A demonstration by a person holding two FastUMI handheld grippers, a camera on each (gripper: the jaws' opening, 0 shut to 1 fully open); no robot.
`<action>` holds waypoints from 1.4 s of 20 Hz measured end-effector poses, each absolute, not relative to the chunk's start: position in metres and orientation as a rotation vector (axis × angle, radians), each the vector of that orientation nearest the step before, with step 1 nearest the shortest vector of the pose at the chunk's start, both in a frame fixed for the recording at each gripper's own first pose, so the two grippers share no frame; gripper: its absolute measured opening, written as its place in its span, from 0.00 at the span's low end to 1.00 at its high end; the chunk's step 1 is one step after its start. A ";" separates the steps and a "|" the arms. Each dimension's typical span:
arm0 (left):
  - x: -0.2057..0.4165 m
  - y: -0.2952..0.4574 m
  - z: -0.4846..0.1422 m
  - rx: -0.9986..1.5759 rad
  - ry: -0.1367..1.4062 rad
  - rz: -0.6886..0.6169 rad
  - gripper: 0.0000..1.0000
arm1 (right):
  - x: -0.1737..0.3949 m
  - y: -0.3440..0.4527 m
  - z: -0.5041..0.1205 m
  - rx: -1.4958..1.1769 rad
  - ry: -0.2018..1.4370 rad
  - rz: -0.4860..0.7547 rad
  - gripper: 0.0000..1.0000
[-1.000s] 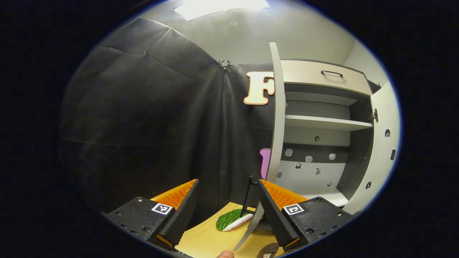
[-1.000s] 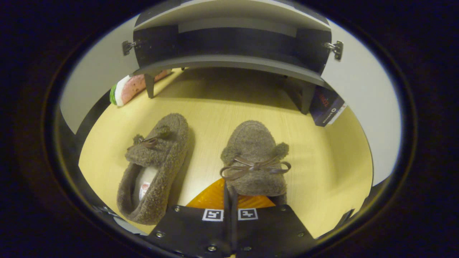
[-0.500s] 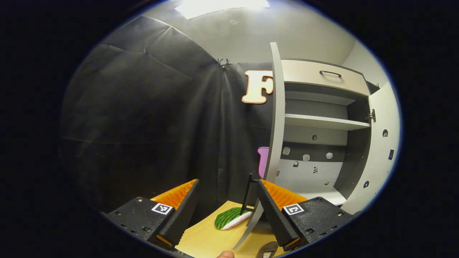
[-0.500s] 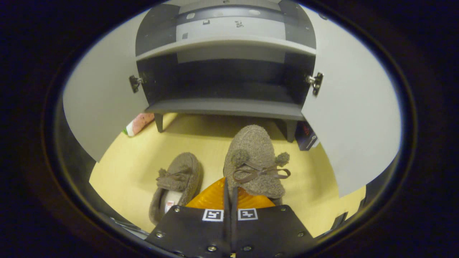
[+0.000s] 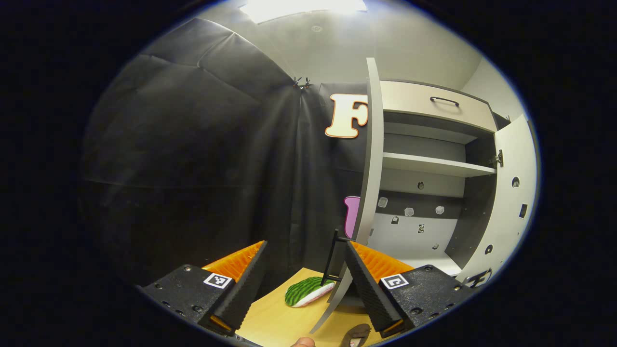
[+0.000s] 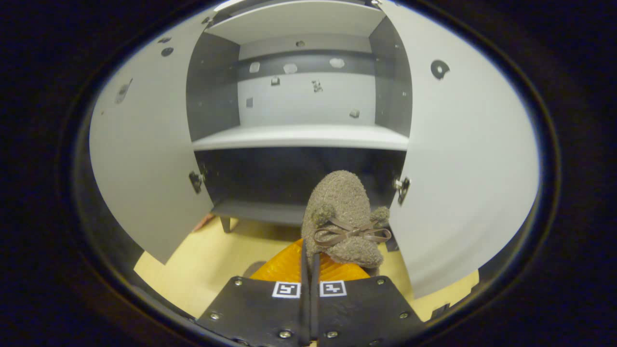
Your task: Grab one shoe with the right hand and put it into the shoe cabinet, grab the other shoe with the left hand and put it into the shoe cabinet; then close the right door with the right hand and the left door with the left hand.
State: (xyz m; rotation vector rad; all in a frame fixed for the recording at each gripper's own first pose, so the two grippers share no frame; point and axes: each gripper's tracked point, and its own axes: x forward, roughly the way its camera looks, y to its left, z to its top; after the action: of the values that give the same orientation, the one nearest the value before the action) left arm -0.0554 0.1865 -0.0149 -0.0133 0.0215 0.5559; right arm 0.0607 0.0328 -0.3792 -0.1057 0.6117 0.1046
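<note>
Right now the right gripper (image 6: 310, 262) sits at bottom centre of the right gripper view, its two fingers pressed nearly together and clamped on the heel end of a fuzzy brown shoe (image 6: 343, 217), which is lifted off the floor with its toe pointing up-frame toward the shoe cabinet (image 6: 301, 137). Shoe has a brown bow and two small pompoms on top. Both cabinet doors stand open: left door (image 6: 144, 159) fills the left of that frame, right door (image 6: 462, 164) fills the right, and the shoe hangs between them, in front of the dark lower compartment under the pale shelf. Yellow wooden floor (image 6: 202, 262) shows at lower left. In the left gripper view the left gripper (image 5: 303, 279) is at bottom centre, jaws spread wide apart, nothing between them. Cabinet is on the right half of that frame, one door edge-on at centre, the other at far right. A green watermelon-pattern object (image 5: 306, 291) lies on the floor at lower centre, beside the cabinet's black leg. At the bottom edge a bit of brown, the other shoe (image 5: 354, 332), peeks in, mostly cut off.
</note>
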 end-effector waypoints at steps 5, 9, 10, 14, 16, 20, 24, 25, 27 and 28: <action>-0.058 0.183 -0.020 -0.020 0.029 0.558 0.96 | 0.136 0.052 -0.299 -0.088 0.430 0.125 0.00; -0.066 0.188 -0.024 -0.029 0.029 0.585 0.96 | 0.200 0.061 -0.261 -0.129 0.333 0.142 0.00; -0.068 0.190 -0.026 -0.033 0.032 0.596 0.96 | 0.216 0.063 -0.255 -0.143 0.317 0.143 0.00; -0.075 0.199 -0.036 -0.042 0.049 0.636 0.96 | 0.276 0.065 -0.248 -0.175 0.292 0.124 0.00; -0.078 0.203 -0.039 -0.045 0.052 0.654 0.92 | 0.304 0.062 -0.258 -0.187 0.306 0.108 0.00; -0.085 0.218 -0.044 -0.046 0.057 0.712 0.92 | 0.344 0.054 -0.289 -0.192 0.372 0.064 0.00; -0.096 0.233 -0.051 -0.052 0.078 0.781 0.96 | 0.363 0.057 -0.308 -0.181 0.409 0.053 0.00; -0.098 0.236 -0.051 -0.053 0.078 0.793 0.96 | 0.367 0.060 -0.313 -0.181 0.419 0.058 0.00; -0.101 0.240 -0.050 -0.057 0.070 0.808 0.96 | 0.371 0.064 -0.322 -0.184 0.433 0.058 0.01; -0.102 0.241 -0.050 -0.058 0.069 0.811 0.96 | 0.370 0.066 -0.323 -0.183 0.440 0.055 0.01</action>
State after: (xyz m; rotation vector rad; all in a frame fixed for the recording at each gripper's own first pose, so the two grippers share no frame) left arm -0.1016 0.2408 -0.0499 -0.0580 0.0689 0.8113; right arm 0.3701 0.0658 -0.3227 -0.1830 0.4403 0.0548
